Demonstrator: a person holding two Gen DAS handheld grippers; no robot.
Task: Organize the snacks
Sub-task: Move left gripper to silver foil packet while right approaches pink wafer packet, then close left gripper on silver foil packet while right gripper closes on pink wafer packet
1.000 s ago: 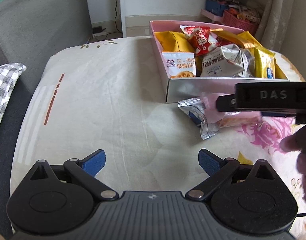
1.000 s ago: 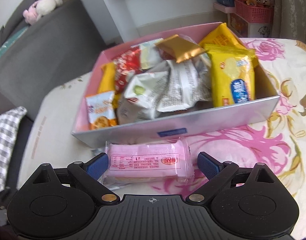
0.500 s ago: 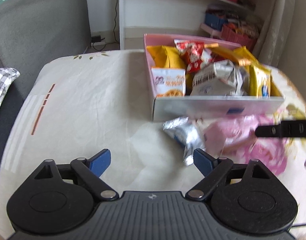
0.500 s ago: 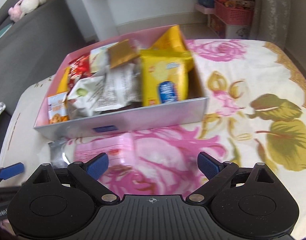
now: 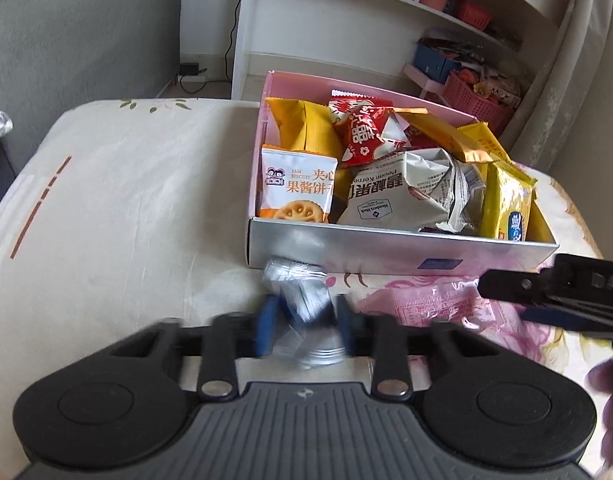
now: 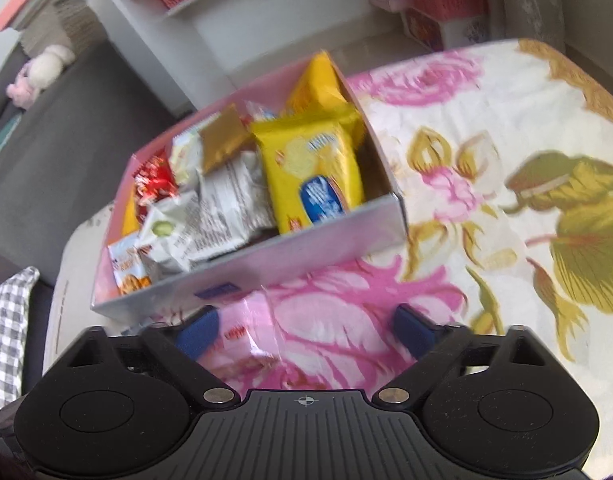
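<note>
A pink box (image 5: pixel 386 252) full of snack packets stands on the flowered tablecloth. Just in front of its near wall lies a crumpled silver packet (image 5: pixel 306 300), and my left gripper (image 5: pixel 306 328) is shut on it, blue pads pressing both sides. To the right of it lies a flat pink packet (image 5: pixel 418 304). In the right wrist view the box (image 6: pixel 266 268) sits ahead to the left. My right gripper (image 6: pixel 304 332) is closing: the pink packet (image 6: pixel 246 336) lies between its jaws beside the left pad, and the right pad is well clear of it. That gripper (image 5: pixel 546 292) also shows in the left wrist view.
A white shelf unit (image 5: pixel 346 20) and pink baskets (image 5: pixel 478 96) stand beyond the table. A grey sofa (image 6: pixel 46 140) and a checked cloth (image 6: pixel 6 332) lie to the left. The tablecloth (image 6: pixel 506 140) stretches bare to the right of the box.
My left gripper moved over the silver packet and shut on it. My right gripper shifted right along the pink packet, and its jaws have narrowed.
</note>
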